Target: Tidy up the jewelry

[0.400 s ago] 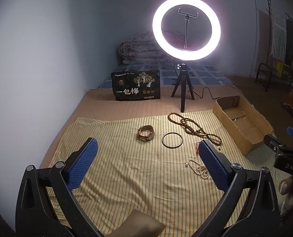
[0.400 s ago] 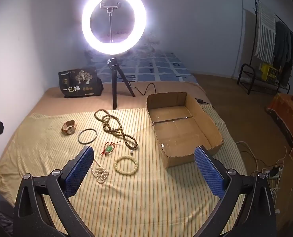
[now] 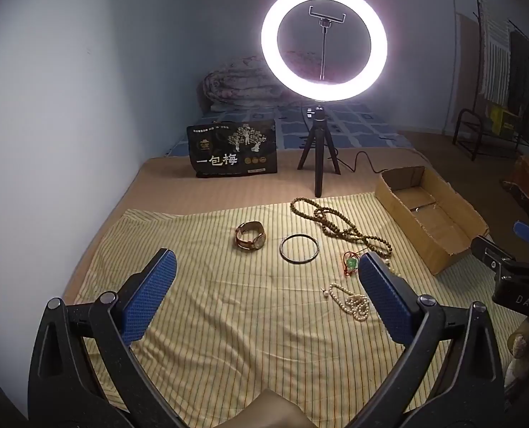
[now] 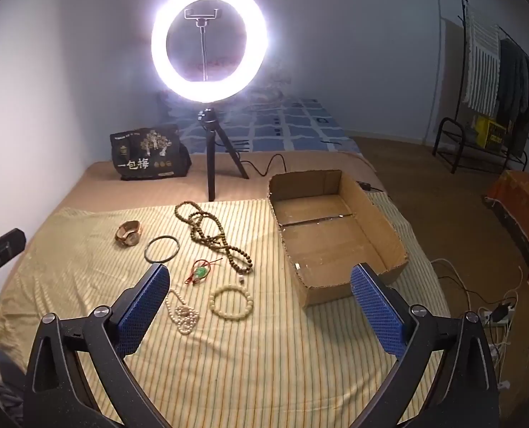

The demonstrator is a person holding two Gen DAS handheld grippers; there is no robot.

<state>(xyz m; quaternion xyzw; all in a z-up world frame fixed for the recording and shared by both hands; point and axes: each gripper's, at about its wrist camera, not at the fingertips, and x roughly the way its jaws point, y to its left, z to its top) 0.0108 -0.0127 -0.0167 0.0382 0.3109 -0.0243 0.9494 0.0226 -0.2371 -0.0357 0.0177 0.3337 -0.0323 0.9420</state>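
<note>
Jewelry lies on a yellow striped cloth (image 3: 228, 321) over a bed. In the right wrist view I see a watch (image 4: 129, 238), a dark bangle (image 4: 161, 248), a long brown bead necklace (image 4: 211, 235), a green pendant on red cord (image 4: 201, 271), a pearl strand (image 4: 184, 315) and a pale bead bracelet (image 4: 231, 302). An open cardboard box (image 4: 321, 294) sits to their right. My right gripper (image 4: 259, 271) hovers open above the bracelet, nothing between its pads. My left gripper (image 3: 266, 260) is open and empty, short of the watch (image 3: 251, 239) and bangle (image 3: 299, 248).
A lit ring light on a tripod (image 3: 318, 164) stands behind the cloth, its cable trailing right. A black printed bag (image 3: 234, 153) leans at the back left. A wall runs along the left. Right of the bed are a clothes rack (image 4: 496, 71) and floor cables (image 4: 496, 310).
The left wrist view has swung slightly, so the jewelry sits a little further left and the green pendant shows beside the right finger. The right gripper has hardly moved. Both stay open.
</note>
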